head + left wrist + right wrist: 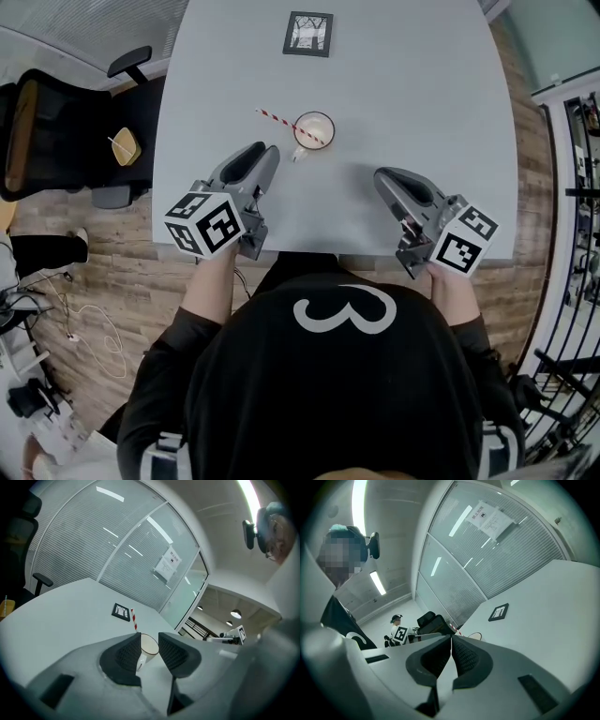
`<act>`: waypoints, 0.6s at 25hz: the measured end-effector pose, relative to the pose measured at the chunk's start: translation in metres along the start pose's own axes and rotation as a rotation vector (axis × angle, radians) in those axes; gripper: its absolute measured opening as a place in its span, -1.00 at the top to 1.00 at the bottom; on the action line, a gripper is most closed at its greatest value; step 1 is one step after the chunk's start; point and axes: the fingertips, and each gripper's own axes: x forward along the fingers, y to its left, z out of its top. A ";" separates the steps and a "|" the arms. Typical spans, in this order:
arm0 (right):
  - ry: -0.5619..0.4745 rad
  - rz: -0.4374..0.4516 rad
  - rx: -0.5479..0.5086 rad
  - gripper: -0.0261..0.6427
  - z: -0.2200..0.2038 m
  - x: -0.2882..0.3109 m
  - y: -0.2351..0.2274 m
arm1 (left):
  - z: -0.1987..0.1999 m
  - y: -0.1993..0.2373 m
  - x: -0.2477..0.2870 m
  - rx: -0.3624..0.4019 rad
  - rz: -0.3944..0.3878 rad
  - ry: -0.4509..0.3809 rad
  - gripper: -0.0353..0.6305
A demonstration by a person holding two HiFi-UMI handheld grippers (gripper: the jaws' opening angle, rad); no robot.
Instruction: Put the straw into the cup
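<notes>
— what are your jaws doing?
— my left gripper [265, 153] is released, pads apart with nothing between them. through the gap i see the cup [314, 129] a little beyond. my right gripper [382, 175] is clenched, tips together on nothing.
— and the straw?
— the red-and-white straw [281, 120] leans in the cup, lower end inside, the rest sticking out over the rim toward the upper left of the head view.
— where's the cup?
— on the grey table [422, 94], near frame centre, just up and right of my left jaws. a black-framed card [308, 34] lies at the top.
</notes>
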 end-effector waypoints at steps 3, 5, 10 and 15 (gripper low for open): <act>-0.007 0.022 -0.028 0.88 0.003 -0.004 0.010 | 0.003 -0.021 -0.014 0.021 -0.031 -0.019 0.59; -0.012 0.035 -0.046 0.88 0.007 -0.007 0.019 | 0.007 -0.038 -0.023 0.046 -0.056 -0.028 0.65; -0.032 0.064 -0.093 0.88 0.017 -0.018 0.041 | 0.015 -0.084 -0.042 0.127 -0.135 -0.047 0.71; -0.052 0.118 -0.131 0.88 0.022 -0.032 0.068 | 0.013 -0.129 -0.057 0.200 -0.211 -0.048 0.77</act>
